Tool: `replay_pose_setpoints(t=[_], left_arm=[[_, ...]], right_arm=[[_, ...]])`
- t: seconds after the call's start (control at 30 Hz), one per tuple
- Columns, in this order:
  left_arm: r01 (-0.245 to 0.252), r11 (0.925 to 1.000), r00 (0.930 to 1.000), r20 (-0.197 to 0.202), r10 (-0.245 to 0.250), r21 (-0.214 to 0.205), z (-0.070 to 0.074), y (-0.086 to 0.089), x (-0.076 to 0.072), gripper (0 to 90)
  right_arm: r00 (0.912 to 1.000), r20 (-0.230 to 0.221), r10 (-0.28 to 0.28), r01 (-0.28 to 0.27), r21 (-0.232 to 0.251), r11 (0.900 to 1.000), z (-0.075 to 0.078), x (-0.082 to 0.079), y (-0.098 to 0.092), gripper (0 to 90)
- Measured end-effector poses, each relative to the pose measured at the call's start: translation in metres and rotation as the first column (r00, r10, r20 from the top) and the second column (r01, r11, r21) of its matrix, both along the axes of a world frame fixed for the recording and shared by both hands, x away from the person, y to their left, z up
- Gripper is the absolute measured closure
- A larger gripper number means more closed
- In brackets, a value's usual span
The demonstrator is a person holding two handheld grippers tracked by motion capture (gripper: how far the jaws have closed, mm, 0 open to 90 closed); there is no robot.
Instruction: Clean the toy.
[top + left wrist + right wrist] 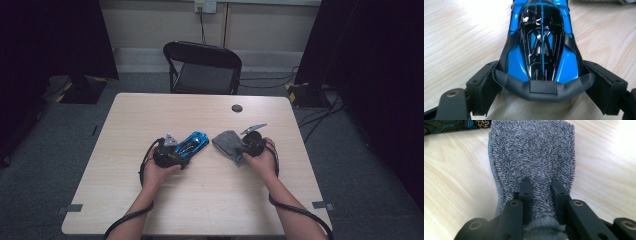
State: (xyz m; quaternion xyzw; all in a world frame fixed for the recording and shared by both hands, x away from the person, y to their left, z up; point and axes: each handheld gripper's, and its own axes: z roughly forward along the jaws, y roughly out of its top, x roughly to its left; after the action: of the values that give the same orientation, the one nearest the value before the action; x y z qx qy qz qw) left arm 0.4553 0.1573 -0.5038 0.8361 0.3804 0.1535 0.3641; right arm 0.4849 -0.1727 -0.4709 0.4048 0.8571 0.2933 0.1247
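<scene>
On the pale wooden table, the left gripper has its jaws set wide around the rear of a glossy blue and black toy car, the pads just beside its flanks; whether they press I cannot tell. Just beside the car's nose lies a grey terry cloth, pinched in a fold by the narrow jaws of the right gripper. A small dark round disc sits well apart near the far edge, and a black folding chair stands behind the table.
</scene>
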Motion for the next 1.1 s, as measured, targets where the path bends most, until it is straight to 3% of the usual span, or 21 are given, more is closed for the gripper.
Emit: replay_pose_setpoints(t=[0.1, 0.2, 0.3, 0.37, 0.4, 0.47, 0.53, 0.67, 0.77, 0.87, 1.07, 1.1], left_arm=[[0.008, 1.0, 0.9999, -0.009, -0.008, -0.004, 0.003, 0.0, -0.001, 17.1], [0.013, 0.9999, 0.9999, 0.009, -0.013, 0.005, 0.01, 0.002, -0.002, 16.7], [0.011, 0.9998, 0.9999, 0.006, -0.011, -0.013, 0.02, 0.006, -0.004, 16.6], [0.015, 0.9985, 0.9999, 0.006, -0.015, -0.052, 0.029, 0.008, -0.007, 16.3], [0.03, 0.9986, 0.9994, 0.018, -0.029, -0.044, 0.035, 0.008, -0.007, 16.9], [0.046, 0.9982, 0.9987, 0.024, -0.045, -0.039, 0.043, 0.005, -0.006, 18.7], [0.084, 0.9953, 0.9958, 0.041, -0.082, -0.047, 0.053, -0.003, 0.002, 28.6], [0.104, 0.994, 0.9945, 0.013, -0.104, -0.035, 0.05, -0.014, 0.022, 39.4], [0.113, 0.9923, 0.9934, -0.011, -0.114, -0.051, 0.047, -0.02, 0.029, 40.4], [0.094, 0.9949, 0.9945, -0.042, -0.096, -0.035, 0.042, -0.031, 0.04, 41.0], [0.075, 0.9972, 0.996, -0.049, -0.075, -0.003, 0.037, -0.032, 0.045, 42.9], [0.064, 0.9977, 0.9946, -0.083, -0.063, 0.019, 0.036, -0.032, 0.046, 43.2]], right_arm=[[1.0, 0.003, -0.001, 0.001, 0.001, 1.0, 0.0, -0.003, -0.003, 74.1], [0.9999, 0.011, 0.009, -0.009, -0.008, 0.9999, 0.002, -0.006, -0.003, 74.1], [0.9997, 0.02, 0.015, -0.014, -0.016, 0.9998, 0.005, -0.009, -0.003, 74.0], [0.9994, 0.028, 0.021, -0.02, -0.013, 0.9997, 0.007, -0.011, -0.004, 74.0], [0.9993, 0.032, 0.02, -0.02, -0.011, 0.9997, 0.008, -0.011, -0.004, 74.0], [0.9991, 0.034, 0.023, -0.023, -0.01, 0.9997, 0.009, -0.012, -0.005, 74.1], [0.999, 0.039, 0.021, -0.021, 0.002, 0.9998, 0.01, -0.015, -0.006, 74.1], [0.9988, 0.037, 0.032, -0.033, 0.018, 0.9993, 0.009, -0.02, -0.006, 74.1], [0.9977, 0.045, 0.05, -0.051, 0.011, 0.9987, 0.009, -0.026, -0.006, 74.0], [0.9972, 0.046, 0.058, -0.058, 0.011, 0.9982, 0.01, -0.027, -0.008, 74.0], [0.9969, 0.047, 0.063, -0.064, 0.035, 0.9973, 0.01, -0.03, -0.015, 74.1], [0.9965, 0.049, 0.068, -0.07, 0.033, 0.997, 0.009, -0.031, -0.015, 74.1]])
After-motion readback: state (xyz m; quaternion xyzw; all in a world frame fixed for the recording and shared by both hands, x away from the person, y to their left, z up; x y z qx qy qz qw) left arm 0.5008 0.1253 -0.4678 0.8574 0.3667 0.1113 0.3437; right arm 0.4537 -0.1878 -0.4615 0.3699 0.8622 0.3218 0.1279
